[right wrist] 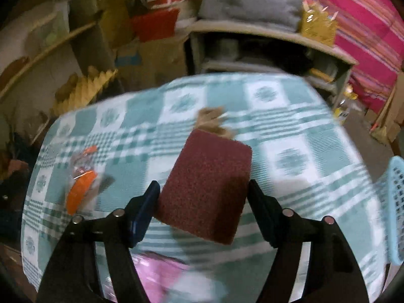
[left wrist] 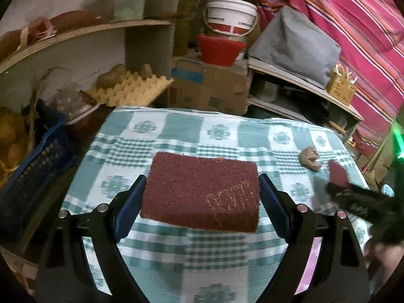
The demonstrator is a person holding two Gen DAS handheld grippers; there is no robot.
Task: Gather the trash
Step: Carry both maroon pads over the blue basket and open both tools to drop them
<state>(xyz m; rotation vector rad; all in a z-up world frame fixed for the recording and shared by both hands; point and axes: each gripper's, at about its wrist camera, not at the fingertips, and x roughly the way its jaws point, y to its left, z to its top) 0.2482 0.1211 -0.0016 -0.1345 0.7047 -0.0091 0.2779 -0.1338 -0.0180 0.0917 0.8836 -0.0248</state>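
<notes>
A cluttered home storeroom or pantry corner. A small table under a green-and-white checked cloth (left wrist: 176, 136) stands among rough wooden shelves (left wrist: 83, 31), with potatoes (left wrist: 111, 77) beside an egg tray (left wrist: 131, 89), a cardboard box (left wrist: 209, 85) and a stacked plastic bucket (left wrist: 231, 16). A pink striped blanket (left wrist: 353, 20) hangs at the right, above a low shelf holding a folded grey cloth (left wrist: 295, 44).

Rough maroon scouring pad (left wrist: 200, 192), woven checked cloth tablecloth (left wrist: 176, 136), crumpled brown paper (left wrist: 310, 157), glossy orange wrapper (right wrist: 82, 189)
</notes>
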